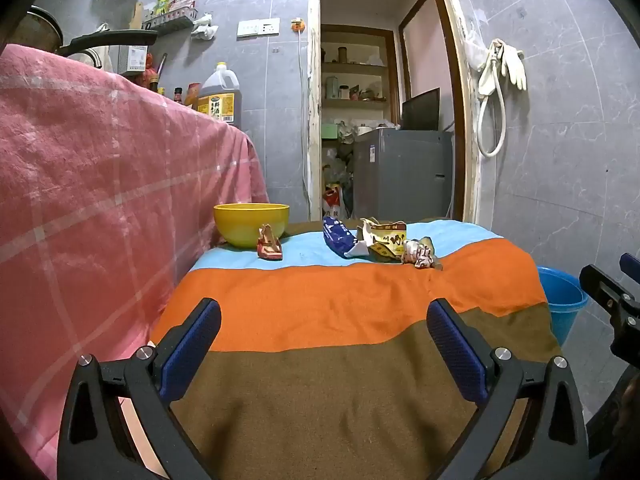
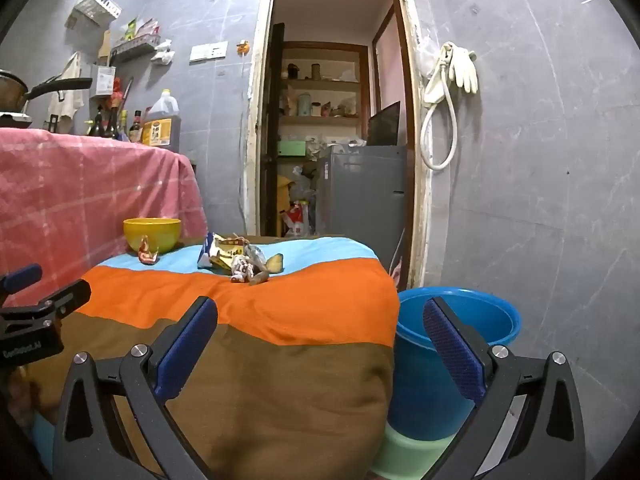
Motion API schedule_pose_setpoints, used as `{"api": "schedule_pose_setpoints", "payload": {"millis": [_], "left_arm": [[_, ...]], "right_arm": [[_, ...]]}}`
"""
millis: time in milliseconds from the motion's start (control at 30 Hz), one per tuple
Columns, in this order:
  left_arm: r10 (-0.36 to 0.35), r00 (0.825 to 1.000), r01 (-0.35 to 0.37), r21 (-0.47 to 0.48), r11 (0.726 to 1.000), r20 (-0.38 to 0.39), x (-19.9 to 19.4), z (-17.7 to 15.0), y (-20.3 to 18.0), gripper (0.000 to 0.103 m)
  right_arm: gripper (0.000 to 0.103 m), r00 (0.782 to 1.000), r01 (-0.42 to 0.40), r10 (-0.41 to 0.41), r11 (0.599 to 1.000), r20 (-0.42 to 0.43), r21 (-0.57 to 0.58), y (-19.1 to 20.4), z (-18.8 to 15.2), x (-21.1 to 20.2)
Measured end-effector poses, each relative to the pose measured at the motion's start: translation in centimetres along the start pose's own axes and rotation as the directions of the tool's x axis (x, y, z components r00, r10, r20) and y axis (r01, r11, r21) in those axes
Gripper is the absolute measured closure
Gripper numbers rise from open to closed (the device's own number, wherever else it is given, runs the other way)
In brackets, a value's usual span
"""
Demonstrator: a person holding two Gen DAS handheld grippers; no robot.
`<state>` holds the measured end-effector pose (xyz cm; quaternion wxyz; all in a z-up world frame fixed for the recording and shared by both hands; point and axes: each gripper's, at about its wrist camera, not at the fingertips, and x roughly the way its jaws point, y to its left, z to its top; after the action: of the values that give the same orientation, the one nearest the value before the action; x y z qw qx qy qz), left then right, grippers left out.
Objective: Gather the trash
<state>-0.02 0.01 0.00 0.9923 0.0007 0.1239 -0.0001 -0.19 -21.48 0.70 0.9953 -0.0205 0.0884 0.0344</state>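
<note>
Crumpled wrappers lie on the far blue band of the striped cloth: a small red wrapper (image 1: 270, 245) (image 2: 148, 253) beside the yellow bowl (image 1: 251, 224) (image 2: 152, 233), a blue packet (image 1: 339, 237), a yellow packet (image 1: 387, 241) (image 2: 229, 251) and a red-and-white wrapper (image 1: 421, 257) (image 2: 241, 269). A blue bucket (image 2: 448, 344) (image 1: 563, 300) stands on the floor right of the table. My left gripper (image 1: 325, 340) hovers open over the near brown band. My right gripper (image 2: 320, 340) is open near the table's right edge, its right finger in front of the bucket. Nothing sits between either pair of fingers.
A tall surface draped in pink checked cloth (image 1: 92, 184) rises at the left. Behind the table an open doorway (image 1: 384, 120) shows shelves and a grey appliance (image 1: 402, 172). White gloves and a hose (image 1: 500, 76) hang on the tiled wall. A green basin (image 2: 412, 456) sits under the bucket.
</note>
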Motion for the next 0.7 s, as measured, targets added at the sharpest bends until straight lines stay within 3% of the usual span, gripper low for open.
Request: {"api": "schedule_pose_setpoints", "payload": {"millis": [700], "left_arm": [[0.0,1.0,0.0,0.001,1.0,-0.002,0.0,0.0,-0.01,0.002]], "right_arm": [[0.0,1.0,-0.001,0.001,1.0,0.008,0.013,-0.69,0.16,0.06]]}}
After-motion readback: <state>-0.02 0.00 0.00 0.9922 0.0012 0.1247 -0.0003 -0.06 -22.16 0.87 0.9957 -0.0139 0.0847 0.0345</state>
